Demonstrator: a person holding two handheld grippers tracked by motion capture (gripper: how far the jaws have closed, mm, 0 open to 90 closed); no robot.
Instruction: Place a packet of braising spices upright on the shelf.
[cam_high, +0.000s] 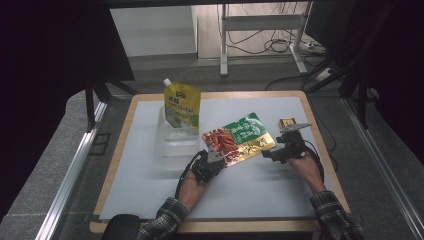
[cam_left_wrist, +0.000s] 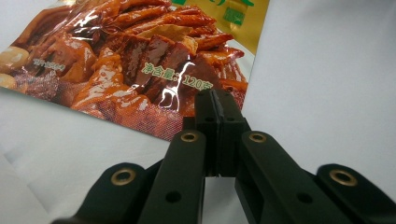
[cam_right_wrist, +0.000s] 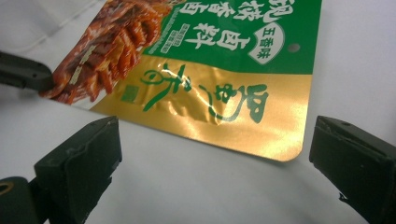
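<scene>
Two grippers work at a white board (cam_high: 150, 190) on a wooden table (cam_high: 116, 145). The left gripper (cam_high: 216, 156) has its jaws pressed together on the near left corner of a flat snack packet (cam_high: 239, 138); in the left gripper view the closed tips (cam_left_wrist: 215, 109) pinch the packet's (cam_left_wrist: 140, 56) edge just below its printed picture of red-brown food. The packet sits around the middle of the board, slightly right, its green and gold end pointing to the far right.

The right gripper (cam_high: 276, 154) is just right of the packet, its jaws spread wide and holding nothing. In the right gripper view the two black jaws stand well apart on either side of the packet's (cam_right_wrist: 219, 88) gold near edge, not touching it, and the left gripper's jaw (cam_right_wrist: 23, 72) shows at the left of that view.

Farther left, a yellow spouted pouch (cam_high: 182, 104) stands upright in a clear plastic box (cam_high: 175, 142). A small red and yellow box (cam_high: 287, 121) lies near the far right of the board.
</scene>
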